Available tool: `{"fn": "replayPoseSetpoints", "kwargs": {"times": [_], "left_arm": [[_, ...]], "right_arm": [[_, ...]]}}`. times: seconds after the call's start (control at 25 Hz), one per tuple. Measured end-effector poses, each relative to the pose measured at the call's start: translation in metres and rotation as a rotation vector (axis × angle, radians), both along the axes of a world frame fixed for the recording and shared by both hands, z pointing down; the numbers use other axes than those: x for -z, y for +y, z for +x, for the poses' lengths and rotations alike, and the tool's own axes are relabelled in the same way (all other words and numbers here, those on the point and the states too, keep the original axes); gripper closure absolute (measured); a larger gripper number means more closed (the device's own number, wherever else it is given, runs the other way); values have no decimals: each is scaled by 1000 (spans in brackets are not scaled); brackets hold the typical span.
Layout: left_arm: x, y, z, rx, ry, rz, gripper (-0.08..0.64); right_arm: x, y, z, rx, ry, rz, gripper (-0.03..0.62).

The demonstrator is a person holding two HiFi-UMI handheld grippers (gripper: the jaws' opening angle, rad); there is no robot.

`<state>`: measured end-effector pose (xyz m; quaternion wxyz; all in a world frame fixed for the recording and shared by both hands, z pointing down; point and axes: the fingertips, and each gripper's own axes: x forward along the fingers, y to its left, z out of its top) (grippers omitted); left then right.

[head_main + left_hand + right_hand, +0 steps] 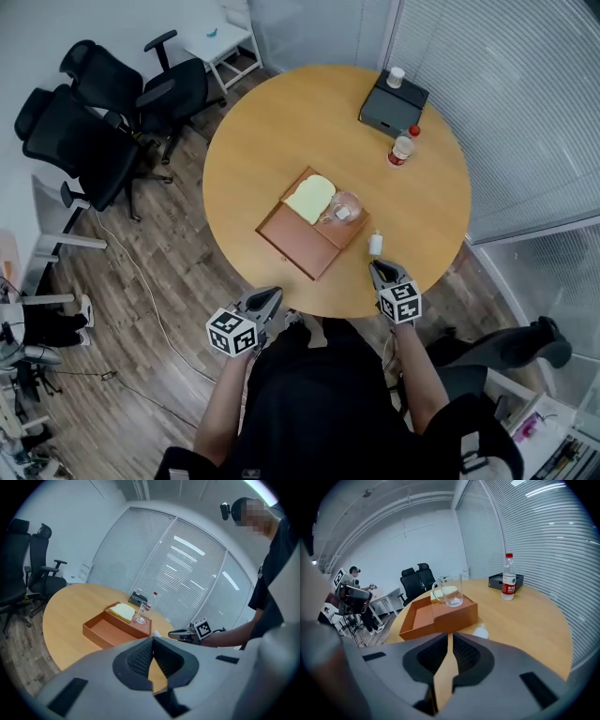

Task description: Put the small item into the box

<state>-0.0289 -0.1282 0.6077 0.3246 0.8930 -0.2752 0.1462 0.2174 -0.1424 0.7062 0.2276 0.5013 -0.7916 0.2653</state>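
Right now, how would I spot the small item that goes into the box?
On the round wooden table, find the orange box. Just outside its right corner, ahead of the right gripper, lies the small white item. Unlike the glass mug, it sits on bare tabletop, not in the box.

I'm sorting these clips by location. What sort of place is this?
Most likely an office meeting room: a round light-wood table, black swivel office chairs standing off to one side, and glazed partition walls with white slatted blinds.
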Motion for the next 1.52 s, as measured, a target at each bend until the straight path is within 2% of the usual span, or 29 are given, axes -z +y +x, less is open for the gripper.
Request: {"fn": "replayPoseSetpoints", "kwargs": {"times": [0.08,0.28,0.52,0.76,0.92,1.08,1.24,1.52], "left_arm": [[-2,0,2,17,-8,-5,554],[-1,7,5,50,-25,-14,554],[3,7,10,77,-31,-8,554],[4,6,16,92,-33,-8,554],[3,9,17,104,-37,-10,554],[0,15,11,127,-44,-17,554],[-1,20,0,158,-44,-22,554],[-7,20,-9,180,-19,-28,554]], "right_arm": [[-9,-5,5,12,15,-17,573],[-26,-14,14,21,72,-54,491],[-42,-33,26,-64,87,-118,468],[-61,-37,30,-45,138,-170,405],[-71,-38,30,-82,86,-214,401],[-79,-42,37,-130,104,-226,406],[-79,-43,38,-116,120,-214,432],[-74,-44,35,-144,55,-188,442]]}}
